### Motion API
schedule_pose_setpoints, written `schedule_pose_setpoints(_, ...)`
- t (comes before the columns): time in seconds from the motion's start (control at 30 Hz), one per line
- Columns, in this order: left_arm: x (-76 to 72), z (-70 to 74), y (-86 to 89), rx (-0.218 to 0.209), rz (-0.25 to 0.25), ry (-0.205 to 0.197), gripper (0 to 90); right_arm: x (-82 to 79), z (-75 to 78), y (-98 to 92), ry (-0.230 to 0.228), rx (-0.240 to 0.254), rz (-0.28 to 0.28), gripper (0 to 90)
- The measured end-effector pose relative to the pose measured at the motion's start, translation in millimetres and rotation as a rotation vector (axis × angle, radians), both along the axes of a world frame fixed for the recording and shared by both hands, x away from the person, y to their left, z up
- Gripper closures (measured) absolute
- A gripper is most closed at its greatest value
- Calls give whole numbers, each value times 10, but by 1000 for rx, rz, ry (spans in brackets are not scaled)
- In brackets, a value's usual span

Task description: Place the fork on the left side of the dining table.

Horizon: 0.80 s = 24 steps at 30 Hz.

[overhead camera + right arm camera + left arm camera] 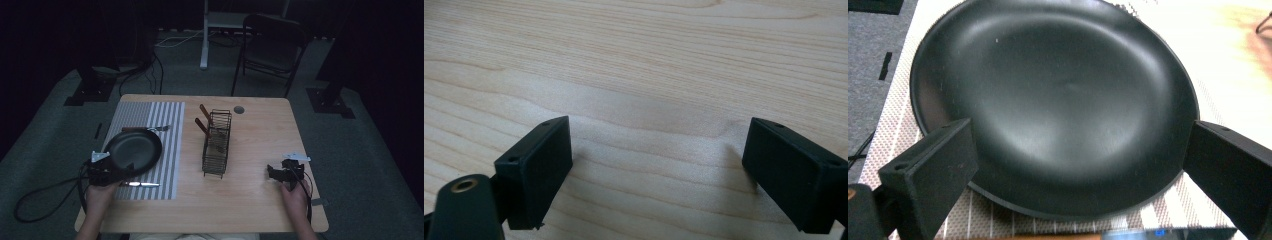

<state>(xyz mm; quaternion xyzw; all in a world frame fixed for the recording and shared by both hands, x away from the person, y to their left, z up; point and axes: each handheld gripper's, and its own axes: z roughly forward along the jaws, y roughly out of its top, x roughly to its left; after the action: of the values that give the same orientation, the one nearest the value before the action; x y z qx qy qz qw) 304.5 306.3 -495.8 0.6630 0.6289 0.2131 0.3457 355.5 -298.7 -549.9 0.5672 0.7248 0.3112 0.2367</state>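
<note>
While left gripper (1073, 165) gapes wide around black plate (1053, 100), grasp pending; closing needed. Right gripper (654, 170) wide, empty.

No text, label, brand, number or sign can be read anywhere; the round black matte plate (1058, 100) carries no lettering on its face or rim; the grey-and-white striped woven placemat (165, 150) shows stripes alone, no print; the pale wood-grain table top (634, 60) bears no mark; the black wire rectangular basket (217, 145) has no tag that can be made out; a small blue glint at the lower edge of the left gripper view is too blurred to read.
</note>
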Motion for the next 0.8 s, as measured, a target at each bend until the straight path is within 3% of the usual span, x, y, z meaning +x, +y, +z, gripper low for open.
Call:
schedule_pose_setpoints(0.13, -110, -25, 31, -10, -16, 8, 14, 0, 0, 0, 0, 0, 0, 121)
schedule_pose_setpoints(0.3, -257, -20, 20, 12, -27, 3, 14, 0, 0, 0, 0, 0, 0, 121)
schedule_pose_setpoints(0.5, -453, -60, -7, 57, -25, -24, 14, 0, 0, 0, 0, 0, 0, 121)
schedule_pose_setpoints(0.6, -572, -126, -3, 100, -34, -34, 14, 0, 0, 0, 0, 0, 0, 121)
schedule_pose_setpoints(0.73, -689, -209, -12, 147, -51, -27, 14, 0, 0, 0, 0, 0, 0, 121)
schedule_pose_setpoints(0.8, -723, -243, -6, 142, -50, -12, 14, 0, 0, 0, 0, 0, 0, 121)
